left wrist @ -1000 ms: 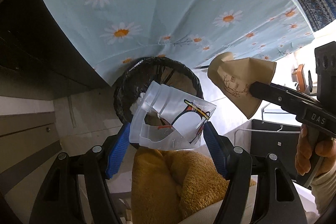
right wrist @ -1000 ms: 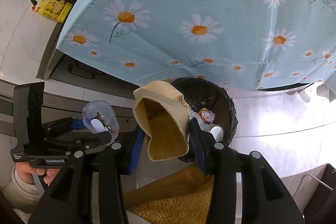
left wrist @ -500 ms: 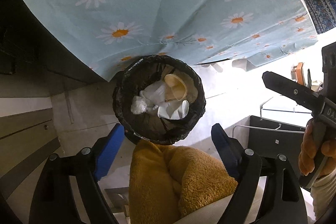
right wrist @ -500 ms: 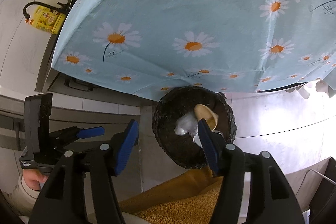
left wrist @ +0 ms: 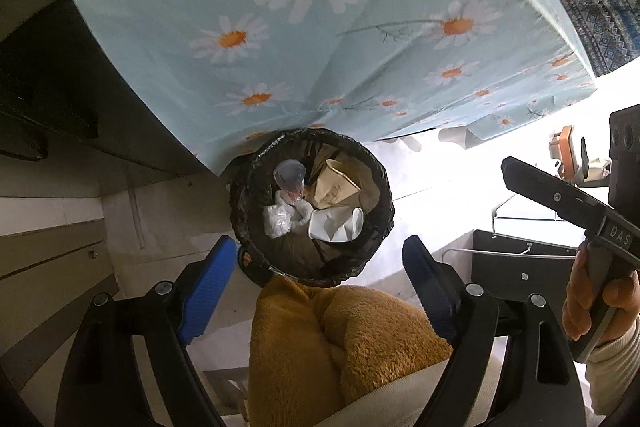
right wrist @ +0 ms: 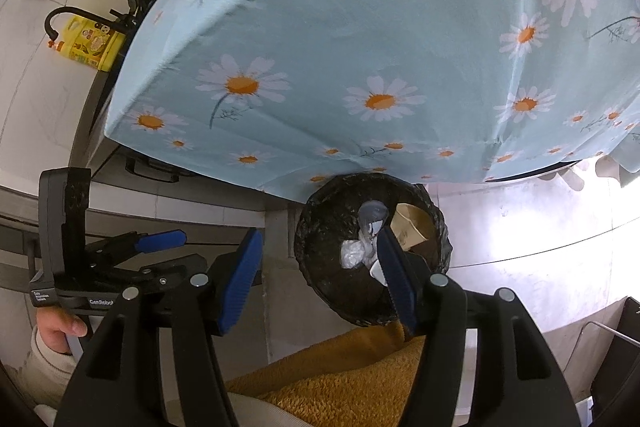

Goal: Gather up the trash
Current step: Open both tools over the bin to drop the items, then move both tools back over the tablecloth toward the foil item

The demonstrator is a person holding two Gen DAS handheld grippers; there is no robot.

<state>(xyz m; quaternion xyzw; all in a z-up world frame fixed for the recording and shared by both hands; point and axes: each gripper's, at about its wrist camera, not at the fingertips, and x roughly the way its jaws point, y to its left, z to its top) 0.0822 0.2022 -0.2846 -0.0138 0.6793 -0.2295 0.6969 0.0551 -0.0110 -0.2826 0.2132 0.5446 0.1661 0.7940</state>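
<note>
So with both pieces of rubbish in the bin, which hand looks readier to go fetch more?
Hard to call: both tools are open and empty. I'd lean left, hanging right over the bin; the right sits off to its side.

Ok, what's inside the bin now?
Inside the black-lined bin: a brown paper cup, clear plastic cup, crumpled clear wrap and white cup. Anything beneath is covered.

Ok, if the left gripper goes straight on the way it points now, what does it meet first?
Probably the trash in the black-lined bin: the open, empty left gripper aims into its mouth, at the white cup and brown paper bag. Depth is unclear.
</note>
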